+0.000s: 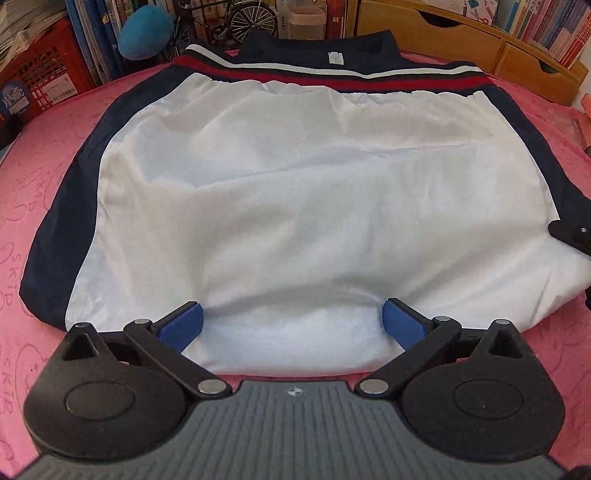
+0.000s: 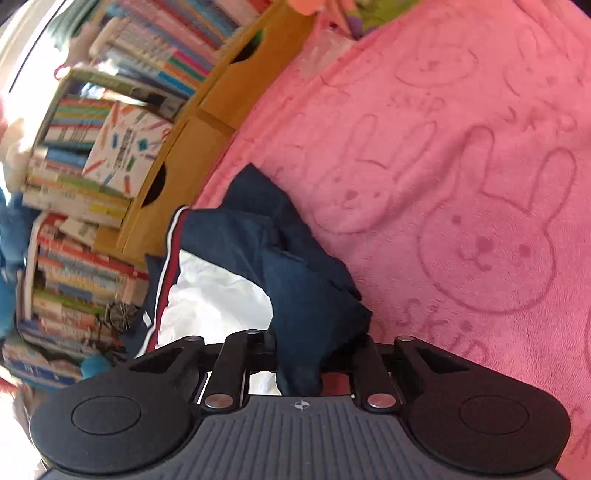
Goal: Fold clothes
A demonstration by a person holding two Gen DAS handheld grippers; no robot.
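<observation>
Jacket: navy with a white lining and red-and-white striped band, spread lining-up on the pink blanket; far edge toward the wooden drawer unit and the books. Left gripper: at the jacket's near hem, blue fingers spread wide, white lining lying between them, nothing pinched. Right gripper: at the jacket's right edge, jaws drawn in tight on a bunched navy fold that rises clear of the blanket; its pads hidden by the cloth.
</observation>
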